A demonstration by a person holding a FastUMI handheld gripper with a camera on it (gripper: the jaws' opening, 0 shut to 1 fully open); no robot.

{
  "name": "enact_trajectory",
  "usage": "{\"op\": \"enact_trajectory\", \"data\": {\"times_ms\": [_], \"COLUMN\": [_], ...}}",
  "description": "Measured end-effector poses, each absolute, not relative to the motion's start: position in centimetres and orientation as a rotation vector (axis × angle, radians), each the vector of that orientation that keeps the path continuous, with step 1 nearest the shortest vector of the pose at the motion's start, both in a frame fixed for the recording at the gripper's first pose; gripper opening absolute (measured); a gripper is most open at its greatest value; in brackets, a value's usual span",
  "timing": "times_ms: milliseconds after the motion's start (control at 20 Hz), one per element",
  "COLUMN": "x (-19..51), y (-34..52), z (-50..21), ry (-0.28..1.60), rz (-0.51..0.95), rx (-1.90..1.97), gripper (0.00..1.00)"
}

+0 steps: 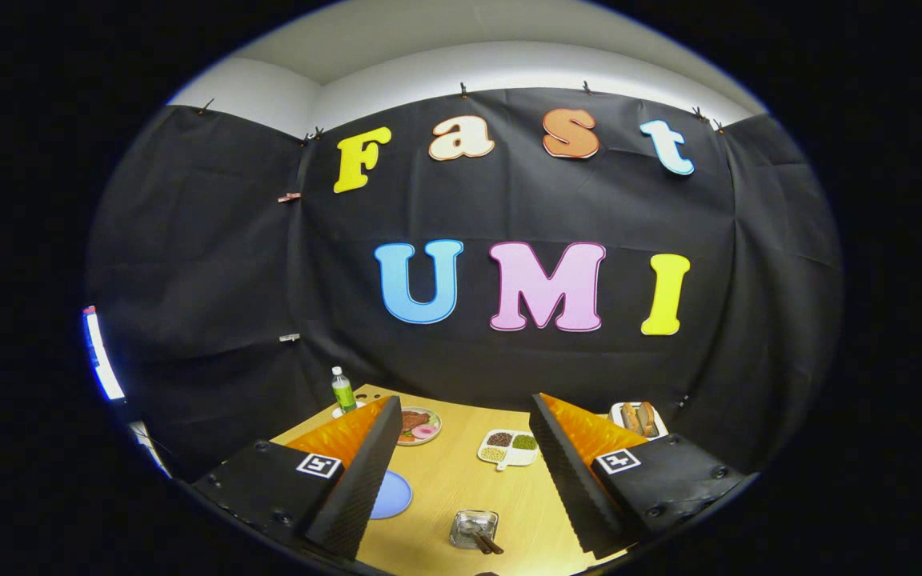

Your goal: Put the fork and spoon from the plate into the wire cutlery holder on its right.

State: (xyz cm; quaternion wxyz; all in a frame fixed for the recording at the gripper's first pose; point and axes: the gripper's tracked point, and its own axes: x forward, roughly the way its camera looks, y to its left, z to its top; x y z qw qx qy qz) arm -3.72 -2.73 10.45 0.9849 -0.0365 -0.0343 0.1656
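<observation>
My gripper (465, 400) is held high above the wooden table (445, 480), open, with nothing between its fingers. Down below, between the fingers, stands the small wire cutlery holder (473, 528). Two dark handles (487, 544) stick out of it toward me; I cannot tell which is the fork and which the spoon. To the holder's left lies the blue plate (393, 494), half hidden behind the left finger (365, 472). The part of the plate that shows has nothing on it.
Further back on the table are a plate of food (419, 424), a white divided dish of beans (509, 446) and a white tray with bread rolls (639, 418). A green bottle (342, 390) stands at the far left corner.
</observation>
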Motion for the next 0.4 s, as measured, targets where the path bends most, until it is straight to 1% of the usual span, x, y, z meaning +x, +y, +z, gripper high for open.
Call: {"op": "enact_trajectory", "data": {"times_ms": [400], "x": [-3.0], "y": [-3.5], "z": [8.3], "ry": [-0.033], "rz": [0.384], "rx": [-0.075], "gripper": [0.99]}}
